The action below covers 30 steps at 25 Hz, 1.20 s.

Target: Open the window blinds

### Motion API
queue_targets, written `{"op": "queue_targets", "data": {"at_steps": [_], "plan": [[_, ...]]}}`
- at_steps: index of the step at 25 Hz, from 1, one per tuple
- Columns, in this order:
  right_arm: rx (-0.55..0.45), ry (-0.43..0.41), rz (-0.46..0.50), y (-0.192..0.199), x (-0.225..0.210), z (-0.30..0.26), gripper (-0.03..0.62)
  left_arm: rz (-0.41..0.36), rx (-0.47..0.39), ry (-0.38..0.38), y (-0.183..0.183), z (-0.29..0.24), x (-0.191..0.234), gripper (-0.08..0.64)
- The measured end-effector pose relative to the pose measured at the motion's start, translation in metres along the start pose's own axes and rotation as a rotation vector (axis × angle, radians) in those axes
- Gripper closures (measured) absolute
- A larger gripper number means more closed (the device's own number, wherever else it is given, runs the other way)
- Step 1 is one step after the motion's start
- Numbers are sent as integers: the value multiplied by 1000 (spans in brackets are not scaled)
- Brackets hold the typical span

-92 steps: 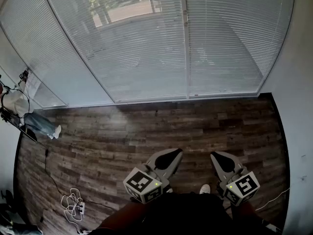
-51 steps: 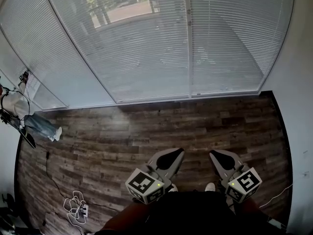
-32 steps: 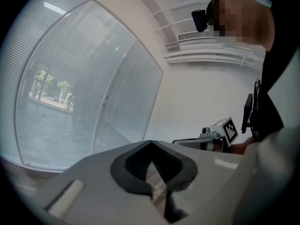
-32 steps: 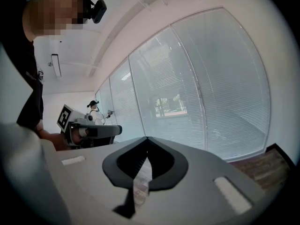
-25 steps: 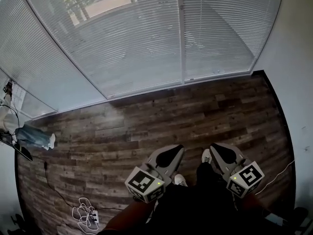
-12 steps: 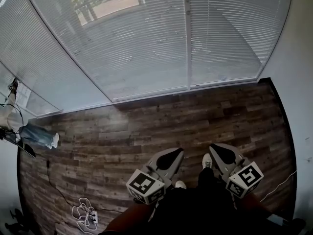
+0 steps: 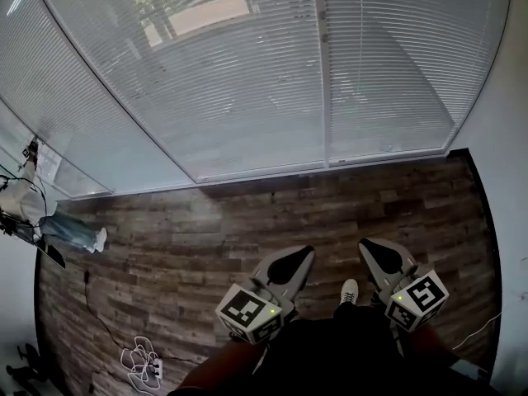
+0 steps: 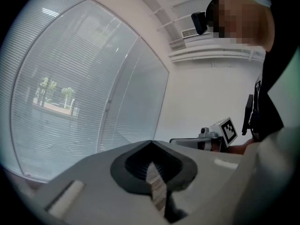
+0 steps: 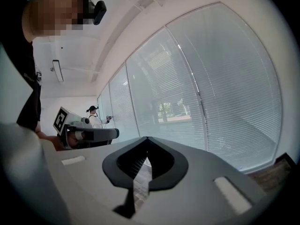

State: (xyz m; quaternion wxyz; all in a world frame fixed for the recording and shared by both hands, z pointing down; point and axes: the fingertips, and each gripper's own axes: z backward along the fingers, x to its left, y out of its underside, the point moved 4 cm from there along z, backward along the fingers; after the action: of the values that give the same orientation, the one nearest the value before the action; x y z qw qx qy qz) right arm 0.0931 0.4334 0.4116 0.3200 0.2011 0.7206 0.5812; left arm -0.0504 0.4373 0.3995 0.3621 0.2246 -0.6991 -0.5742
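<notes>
**Entry: blinds down, both grippers empty, approach stage**

Item one, the window blinds (image 7: 247, 81). They fill the upper half of the head view and hang full length, with the bottom rail just above the wooden floor (image 7: 247, 213). The slats lie nearly flat. Trees and pavement show only faintly through them at the upper left. A mullion (image 7: 324, 97) divides the panes right of centre. We cannot make out a cord or tilt wand anywhere.

Item two, the left gripper (image 7: 299, 256). It sits at bottom centre of the head view, jaws drawn together with nothing between them. Its own view (image 8: 152, 165) shows the same, with only a thin slit of floor between the pads.

Item three, the right gripper (image 7: 373, 250). It sits at lower right, likewise closed and empty, as its own view (image 9: 143, 161) confirms.

Sundries: a second person (image 7: 49, 221) at the left edge, a coiled cable (image 7: 136, 357) at lower left, and a white wall (image 7: 503, 139) along the right.

Step in hand, as we judge it: the approach. Both grippers are well apart from the blinds, with open floor between them, and nothing has been taken hold of.

Next move, as we judge it: we come up to the window and find the control, probably beside the mullion or at a pane's edge. One pair of jaws must then open before it can close on that control.
</notes>
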Motion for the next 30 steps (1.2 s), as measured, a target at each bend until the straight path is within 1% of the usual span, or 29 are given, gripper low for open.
{"op": "queue_targets", "data": {"at_steps": [4, 8, 16, 20, 23, 25, 28, 30], "plan": [[1, -27, -2, -11, -34, -6, 567, -12, 33, -16, 0, -33, 6, 560], [-3, -42, 2, -22, -74, -4, 568, -2, 17, -35, -9, -72, 4, 560], [-17, -66, -2, -40, -142, 8, 568, -40, 8, -42, -13, -143, -5, 560], [-7, -79, -24, -37, -171, 10, 568, -46, 36, -52, -16, -174, -9, 560], [-8, -83, -54, -36, -187, 10, 568, -43, 72, -66, -13, -186, -8, 560], [-12, -84, -68, -35, -194, 9, 567, -27, 84, -75, -13, -193, -6, 560], [-4, -80, -87, -35, -204, 3, 567, -19, 86, -60, -18, -203, -5, 560], [3, -78, -98, -40, -207, -5, 568, -17, 78, -46, -27, -209, -1, 560]]}}
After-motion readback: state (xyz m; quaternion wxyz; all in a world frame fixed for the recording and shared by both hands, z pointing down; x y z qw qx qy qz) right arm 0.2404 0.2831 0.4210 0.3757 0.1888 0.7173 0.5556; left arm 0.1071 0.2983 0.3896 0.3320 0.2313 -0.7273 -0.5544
